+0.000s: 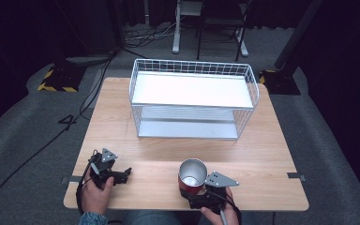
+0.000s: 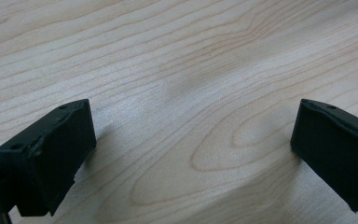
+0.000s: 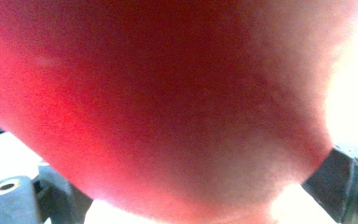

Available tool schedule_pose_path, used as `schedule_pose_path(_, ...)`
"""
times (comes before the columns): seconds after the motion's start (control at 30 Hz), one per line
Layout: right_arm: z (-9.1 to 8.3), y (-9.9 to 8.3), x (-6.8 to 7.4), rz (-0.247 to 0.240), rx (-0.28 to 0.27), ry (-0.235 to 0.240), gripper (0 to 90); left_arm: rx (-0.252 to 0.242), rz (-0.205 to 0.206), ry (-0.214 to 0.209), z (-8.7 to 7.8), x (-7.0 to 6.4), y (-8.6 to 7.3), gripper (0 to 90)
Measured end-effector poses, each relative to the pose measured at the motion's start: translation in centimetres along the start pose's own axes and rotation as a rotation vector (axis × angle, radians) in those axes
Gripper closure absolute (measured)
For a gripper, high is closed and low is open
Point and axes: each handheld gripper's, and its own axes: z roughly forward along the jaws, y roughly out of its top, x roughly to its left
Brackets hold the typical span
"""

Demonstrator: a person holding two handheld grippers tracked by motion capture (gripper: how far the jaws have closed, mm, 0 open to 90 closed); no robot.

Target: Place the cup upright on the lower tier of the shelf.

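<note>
**Cup clamped at the near edge, rack waiting beyond**

Cup point(image 1: 192, 174) stands upright near the table's near edge, a little right of centre, red outside and shiny metal inside, its open mouth facing up. The right gripper point(image 1: 198, 191) comes at it from the near side, low on the wall, and its jaws are clenched on the red body; in the right gripper view the cup's side point(image 3: 168, 107) swells across the lens with a dark jaw at each lower corner, which fits a firm side grasp. Gripping the wall rather than the rim probably keeps the cup level for a lift.

The left gripper point(image 1: 122, 175) lies on the table point(image 1: 272, 154) at the near left, well apart from the cup, its jaws spread wide over bare wood grain point(image 2: 186, 116) with nothing between them. It looks parked there to stay out of the way.

The white wire rack point(image 1: 193, 98) sits at the far middle, both shelves empty, so it reads as the likely destination.
</note>
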Motion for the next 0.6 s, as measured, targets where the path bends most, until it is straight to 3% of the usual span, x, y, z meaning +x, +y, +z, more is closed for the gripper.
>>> schedule_pose_path(0.33, 0.29, -0.34, 0.03, 0.016, -0.021, -0.008, 10.2, 0.000, 0.001, -0.001, 0.00, 0.01, 0.00, 0.3)
schedule_pose_path(0.6, 0.38, -0.44, 0.24, -0.051, -0.026, -0.040, 13.2, -0.001, -0.001, -0.001, 0.00, 0.00, 0.00, 0.3)
